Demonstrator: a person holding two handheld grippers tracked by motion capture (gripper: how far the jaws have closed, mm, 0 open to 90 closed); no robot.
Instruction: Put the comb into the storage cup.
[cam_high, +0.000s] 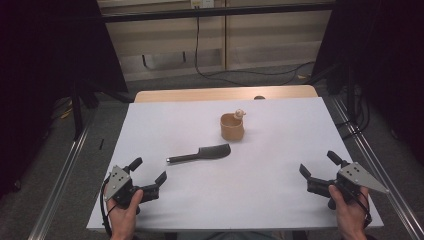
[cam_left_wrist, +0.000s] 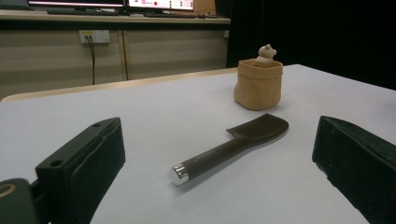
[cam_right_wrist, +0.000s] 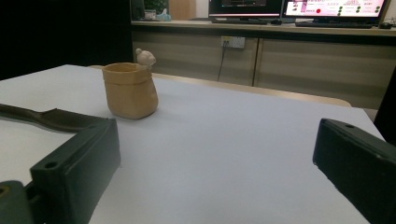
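Observation:
A dark brush-like tool (cam_high: 200, 153) (cam_left_wrist: 231, 147) with a silver-tipped handle lies flat mid-table, its handle pointing left. Behind it stands a tan pot (cam_high: 232, 126) (cam_left_wrist: 258, 84) (cam_right_wrist: 130, 89) with a small pale figure (cam_high: 239, 114) (cam_left_wrist: 266, 52) (cam_right_wrist: 145, 57) on its rim. My left gripper (cam_high: 148, 171) (cam_left_wrist: 219, 163) rests at the front left, open and empty, aimed at the tool's handle end. At the front right my right gripper (cam_high: 320, 163) (cam_right_wrist: 215, 168) also stands open with nothing between its jaws, the pot off to its left.
The white table top (cam_high: 280, 150) sits on a wooden table whose far edge (cam_high: 225, 94) shows. Metal rails (cam_high: 60, 175) run along both sides. Cables (cam_high: 240, 72) trail on the floor behind, and a counter with monitors (cam_right_wrist: 299, 9) stands beyond.

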